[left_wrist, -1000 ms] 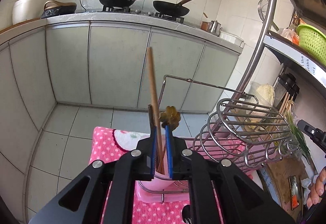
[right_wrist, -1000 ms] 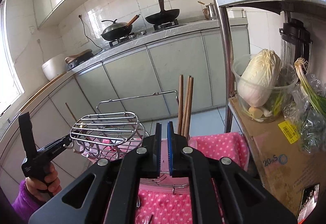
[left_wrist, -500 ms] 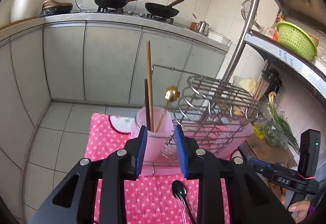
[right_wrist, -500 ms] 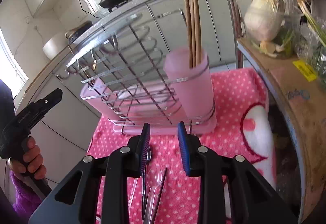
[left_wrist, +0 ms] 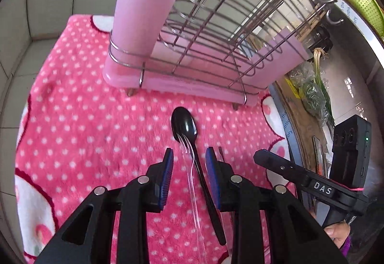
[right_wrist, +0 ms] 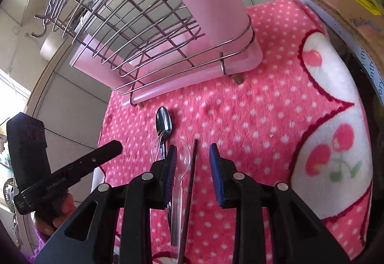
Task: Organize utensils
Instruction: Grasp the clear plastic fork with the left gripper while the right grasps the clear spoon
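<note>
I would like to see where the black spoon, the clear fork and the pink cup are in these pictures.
black spoon [left_wrist: 184,123]: left wrist view, on its bowl.
clear fork [left_wrist: 192,182]: left wrist view, on its handle beside the spoon's handle.
pink cup [left_wrist: 146,5]: left wrist view, on its side wall.

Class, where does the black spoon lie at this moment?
In the left wrist view, the black spoon lies on the pink dotted cloth, bowl toward the pink rack, with a clear plastic fork overlapping it.

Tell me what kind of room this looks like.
Most likely a home kitchen: a wire dish rack with a pink utensil cup stands on a pink dotted cloth, beside greens and cabinet doors.
</note>
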`<state>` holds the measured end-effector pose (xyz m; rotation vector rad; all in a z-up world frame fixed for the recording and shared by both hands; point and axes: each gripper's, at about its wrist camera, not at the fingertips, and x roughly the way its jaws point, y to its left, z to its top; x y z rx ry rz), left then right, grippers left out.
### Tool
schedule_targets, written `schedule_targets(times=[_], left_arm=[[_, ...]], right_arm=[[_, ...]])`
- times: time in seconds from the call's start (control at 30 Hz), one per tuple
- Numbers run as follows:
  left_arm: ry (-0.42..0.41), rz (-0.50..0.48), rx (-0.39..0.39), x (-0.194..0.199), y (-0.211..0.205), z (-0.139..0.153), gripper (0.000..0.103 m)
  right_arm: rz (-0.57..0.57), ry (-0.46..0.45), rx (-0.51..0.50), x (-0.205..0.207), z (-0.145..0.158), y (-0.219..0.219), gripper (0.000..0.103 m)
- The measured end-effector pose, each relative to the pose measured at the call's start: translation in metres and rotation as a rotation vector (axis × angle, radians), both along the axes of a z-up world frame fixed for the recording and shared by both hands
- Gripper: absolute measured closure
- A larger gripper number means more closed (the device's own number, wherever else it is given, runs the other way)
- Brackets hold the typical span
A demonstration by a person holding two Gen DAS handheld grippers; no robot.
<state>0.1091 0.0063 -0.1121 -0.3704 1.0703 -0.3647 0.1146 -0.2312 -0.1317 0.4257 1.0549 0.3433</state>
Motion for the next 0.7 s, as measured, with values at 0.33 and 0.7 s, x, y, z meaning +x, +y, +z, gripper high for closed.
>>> schedule_targets(times=[0.33,0.7], left_arm=[[0.114,0.011,-0.016,0.023,-0.020,-0.040,0.077],[0.088,0.057,-0.054,0.021,-0.005,-0.037,0.100]], right_arm=[[0.004,0.012,0.023,-0.004,-0.007,0.000,0.075],[0.020,0.041,0.019,0.000,-0.016,0.014,0.075]])
